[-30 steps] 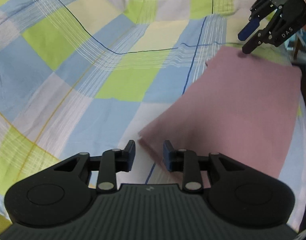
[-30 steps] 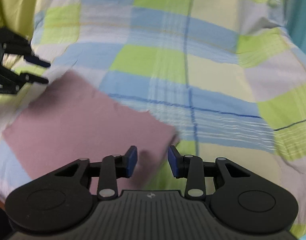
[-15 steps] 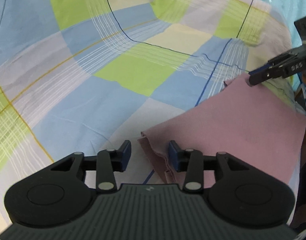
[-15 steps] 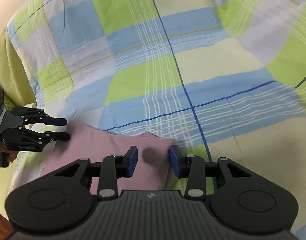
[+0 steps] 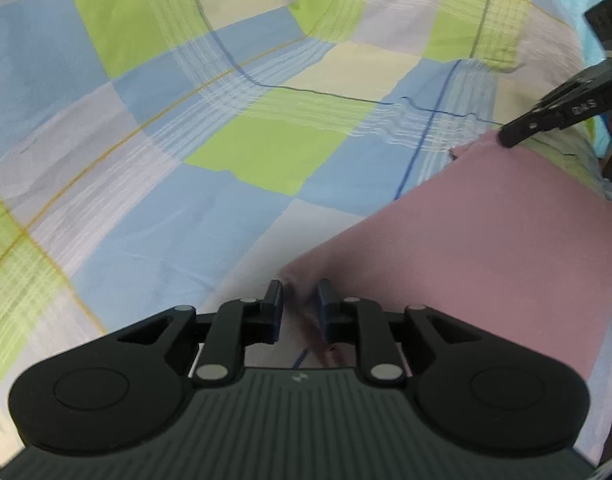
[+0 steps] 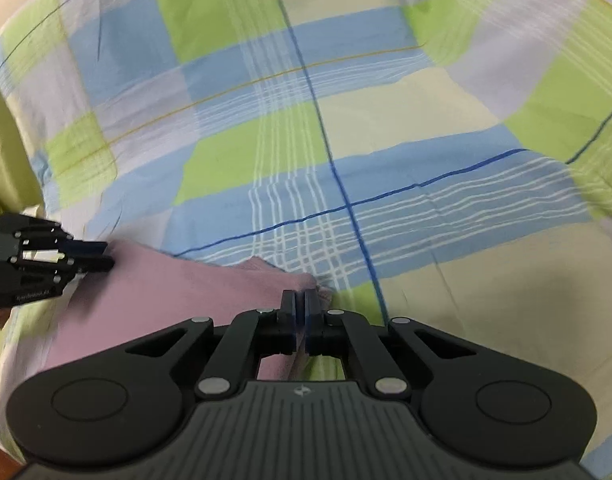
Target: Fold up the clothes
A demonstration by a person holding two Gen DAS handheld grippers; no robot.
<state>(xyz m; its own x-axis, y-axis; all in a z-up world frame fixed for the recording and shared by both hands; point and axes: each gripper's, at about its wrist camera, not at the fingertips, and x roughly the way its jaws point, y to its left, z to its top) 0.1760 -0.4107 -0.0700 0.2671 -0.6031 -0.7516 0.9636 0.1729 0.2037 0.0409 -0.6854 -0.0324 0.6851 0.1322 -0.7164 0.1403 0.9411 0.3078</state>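
Right wrist: right tongs pinch flat pink cloth; left tongs seemingly parted around its corner

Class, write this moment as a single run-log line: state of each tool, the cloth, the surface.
left tool: open, straddling near corner | right tool: shut on pink cloth corner | pink cloth: flat | surface: checked bedsheet

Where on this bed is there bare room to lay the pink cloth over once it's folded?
Bare checked sheet lies beyond the pink cloth. Crowded only at its near corners, where the left tool and right tool sit.
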